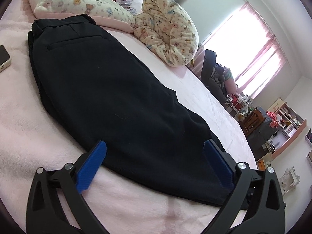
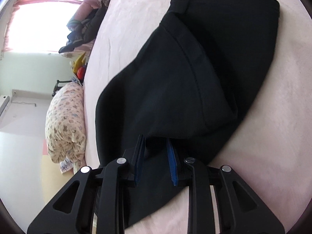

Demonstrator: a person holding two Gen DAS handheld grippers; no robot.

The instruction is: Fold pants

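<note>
A bedroom lit by a bright window hung with pink curtains frames a bed spread with a pale pink fleece blanket. Black trousers of woven fabric lie lengthwise down the middle of that blanket, the waistband and a welt back pocket at the far end beside a long pillow printed with small teddy bears. A rolled quilt in the same bear print sits just beyond the trousers, toward the window. The corner of a white phone with a dark screen rests on the blanket to one side of the waistband, apart from the cloth. Past the bed's edge, a dark chair piled with clothes and a wooden shelf unit stand along the wall.

The left gripper, black-framed with ribbed blue pads, hangs spread wide across the near end of the trousers, one pad at each side of the cloth and nothing pinched between them.

In the right wrist view, the trousers are doubled over, a stitched hem edge curving across the upper layer. The right gripper stands at a narrow gap, and dark fabric passes between its blue pads; whether the pads actually press that fabric cannot be told.
</note>
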